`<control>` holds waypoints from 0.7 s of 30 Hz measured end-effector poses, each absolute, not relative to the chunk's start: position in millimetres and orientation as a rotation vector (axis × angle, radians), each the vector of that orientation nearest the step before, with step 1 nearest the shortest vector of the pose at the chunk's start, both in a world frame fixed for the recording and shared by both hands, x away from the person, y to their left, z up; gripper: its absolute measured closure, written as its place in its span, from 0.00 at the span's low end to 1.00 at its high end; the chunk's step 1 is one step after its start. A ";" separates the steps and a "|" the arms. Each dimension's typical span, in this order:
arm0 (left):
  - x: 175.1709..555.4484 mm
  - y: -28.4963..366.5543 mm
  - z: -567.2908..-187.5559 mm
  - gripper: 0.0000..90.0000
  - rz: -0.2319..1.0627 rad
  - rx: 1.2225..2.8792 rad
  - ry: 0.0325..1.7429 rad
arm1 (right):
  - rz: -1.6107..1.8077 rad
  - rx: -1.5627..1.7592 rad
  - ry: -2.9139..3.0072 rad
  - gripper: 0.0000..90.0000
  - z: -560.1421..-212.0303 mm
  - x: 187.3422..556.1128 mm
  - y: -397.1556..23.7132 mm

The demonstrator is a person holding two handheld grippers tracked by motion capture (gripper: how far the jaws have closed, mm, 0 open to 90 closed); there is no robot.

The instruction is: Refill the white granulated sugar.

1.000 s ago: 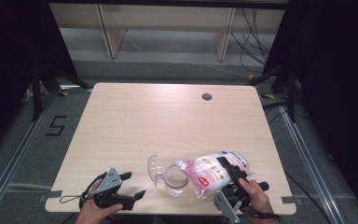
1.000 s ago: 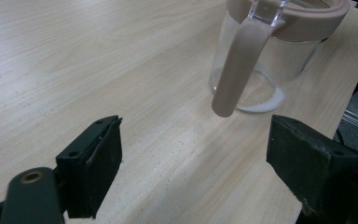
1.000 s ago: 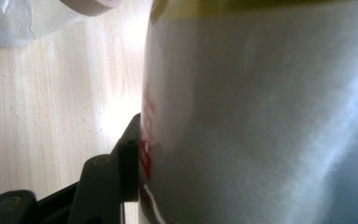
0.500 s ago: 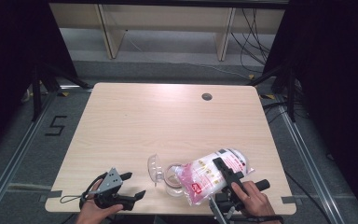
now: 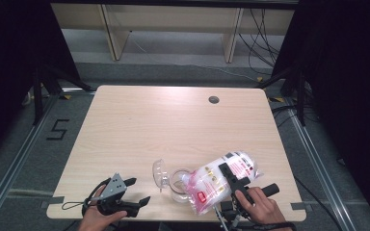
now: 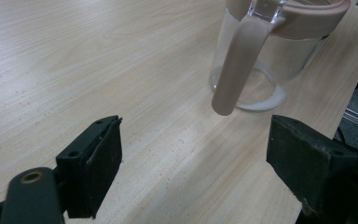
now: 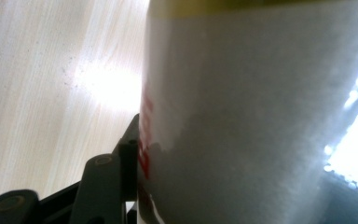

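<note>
Black left tongs [image 5: 136, 191] carry a grey three-cornered plate (a thin cable trails behind); right tongs [image 5: 231, 175] are black.

right gripper [image 5: 227, 177] clamping tilted bag [image 5: 221, 180] over glass jug [image 5: 177, 183], left gripper [image 5: 134, 191] idle

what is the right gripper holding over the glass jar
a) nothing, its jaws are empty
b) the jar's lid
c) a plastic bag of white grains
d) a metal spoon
c: in the high view the right gripper clamps a clear plastic bag of white grains with red print, tilted toward the open glass jar, and the right gripper view has the bag's white side pressed against its jaw.
</note>
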State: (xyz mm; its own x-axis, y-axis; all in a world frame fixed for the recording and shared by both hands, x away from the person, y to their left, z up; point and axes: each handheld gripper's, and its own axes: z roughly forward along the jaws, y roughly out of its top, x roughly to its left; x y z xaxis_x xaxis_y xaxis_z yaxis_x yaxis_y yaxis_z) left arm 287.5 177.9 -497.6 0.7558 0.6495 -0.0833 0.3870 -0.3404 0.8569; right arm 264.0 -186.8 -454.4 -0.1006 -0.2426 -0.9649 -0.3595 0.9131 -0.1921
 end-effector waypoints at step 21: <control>286.2 176.9 -498.4 0.20 0.332 1.967 0.809 | 0.041 -0.504 1.657 0.55 -453.4 264.5 -186.3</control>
State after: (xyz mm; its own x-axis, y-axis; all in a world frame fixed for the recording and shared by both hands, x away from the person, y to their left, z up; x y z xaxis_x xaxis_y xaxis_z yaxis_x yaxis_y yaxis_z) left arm 286.2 176.9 -498.4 0.7443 0.6610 -0.0958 0.4033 -0.3304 0.8533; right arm 264.5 -186.3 -453.4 -0.0631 -0.2997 -0.9519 -0.3469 0.9010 -0.2607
